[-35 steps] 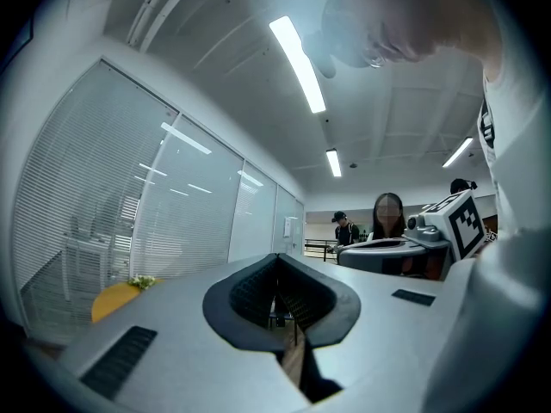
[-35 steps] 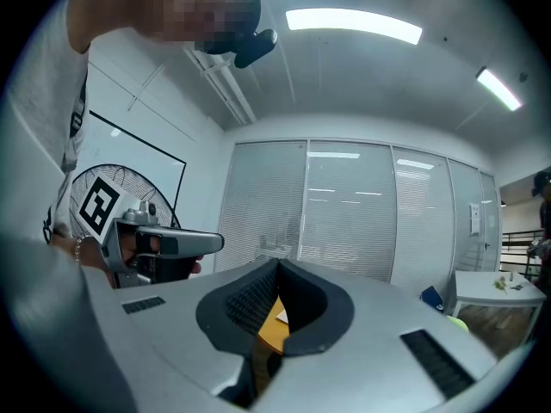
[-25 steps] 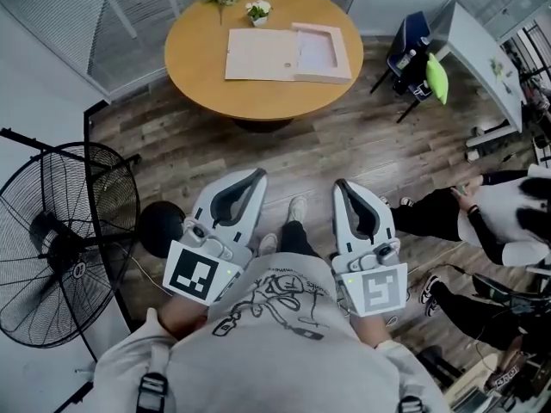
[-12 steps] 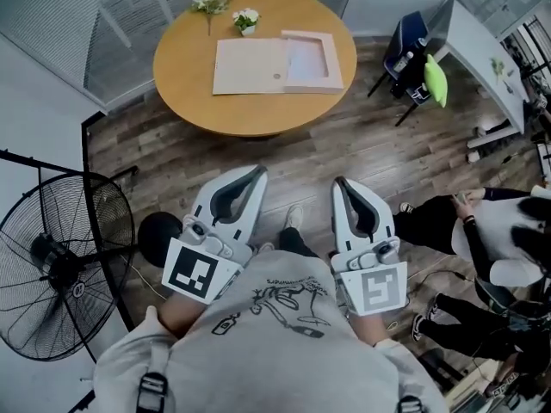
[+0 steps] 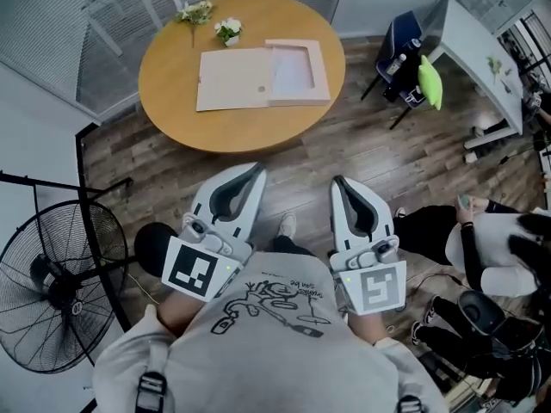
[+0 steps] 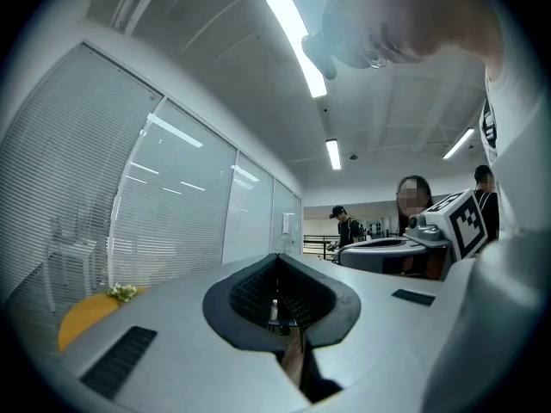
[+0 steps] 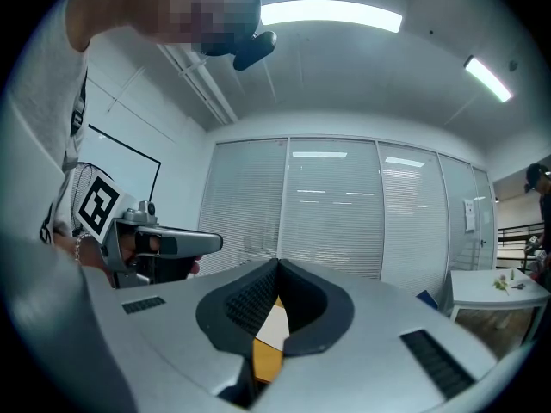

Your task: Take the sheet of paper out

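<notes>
A flat beige box lies open on the round wooden table (image 5: pixel 181 119) far ahead: its lid (image 5: pixel 232 78) on the left, its tray (image 5: pixel 323 67) on the right with a white sheet of paper (image 5: pixel 293 71) inside. My left gripper (image 5: pixel 256 173) and right gripper (image 5: pixel 338 183) are held level near my chest, well short of the table, both shut and empty. In the right gripper view the jaw tips (image 7: pixel 277 265) meet, with the table (image 7: pixel 269 355) and box (image 7: pixel 274 321) showing in the gap below them. The left gripper view shows shut tips (image 6: pixel 277 261) and the table edge (image 6: pixel 82 317).
A standing fan (image 5: pixel 60 282) and its black base (image 5: pixel 155 243) are at my left. A person (image 5: pixel 491 248) sits on the floor at right. A white desk (image 5: pixel 478 50), a blue chair (image 5: pixel 405 46) and small flowers (image 5: pixel 228 29) on the table's far side.
The table and box have grown larger and slid left in the head view as I walk toward them. Both grippers keep their pose and stay shut.
</notes>
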The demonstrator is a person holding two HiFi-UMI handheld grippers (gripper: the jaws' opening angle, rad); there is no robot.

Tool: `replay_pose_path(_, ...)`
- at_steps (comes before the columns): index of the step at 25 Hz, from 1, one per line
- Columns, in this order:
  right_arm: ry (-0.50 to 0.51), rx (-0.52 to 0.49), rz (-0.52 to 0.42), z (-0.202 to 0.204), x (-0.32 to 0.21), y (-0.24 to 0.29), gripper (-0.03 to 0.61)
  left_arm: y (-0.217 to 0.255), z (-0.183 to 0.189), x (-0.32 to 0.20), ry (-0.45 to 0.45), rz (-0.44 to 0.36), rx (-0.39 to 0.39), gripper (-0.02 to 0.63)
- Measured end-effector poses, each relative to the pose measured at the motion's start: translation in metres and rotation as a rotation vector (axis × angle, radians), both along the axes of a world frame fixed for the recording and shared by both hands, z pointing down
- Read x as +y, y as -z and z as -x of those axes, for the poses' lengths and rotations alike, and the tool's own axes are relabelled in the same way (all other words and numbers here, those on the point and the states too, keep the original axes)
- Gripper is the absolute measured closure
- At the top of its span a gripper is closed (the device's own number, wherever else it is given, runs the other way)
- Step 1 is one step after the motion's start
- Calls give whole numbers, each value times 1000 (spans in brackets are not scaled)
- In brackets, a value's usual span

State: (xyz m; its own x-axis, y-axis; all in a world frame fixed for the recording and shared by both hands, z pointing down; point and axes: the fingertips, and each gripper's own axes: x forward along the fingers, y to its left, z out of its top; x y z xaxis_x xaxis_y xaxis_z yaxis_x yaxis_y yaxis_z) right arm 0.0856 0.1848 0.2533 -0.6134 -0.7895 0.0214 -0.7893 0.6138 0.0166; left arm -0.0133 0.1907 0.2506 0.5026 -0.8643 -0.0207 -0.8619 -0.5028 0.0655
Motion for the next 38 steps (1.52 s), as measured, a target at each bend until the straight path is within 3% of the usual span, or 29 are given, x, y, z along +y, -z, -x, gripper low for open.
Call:
replay_pose_path(20,-12,-3,7,-74,-97,-1,571,-5,-80,-101,-4,17,-24,594)
replay_pose_path(28,-6,-1,9,-71,-124,-5,571,-4,-105,-123,3,14,-11,594)
replay_pose_path(38,1,1,12,-69,-156,-10,571,-12,-103,-141,12,23,-29,594)
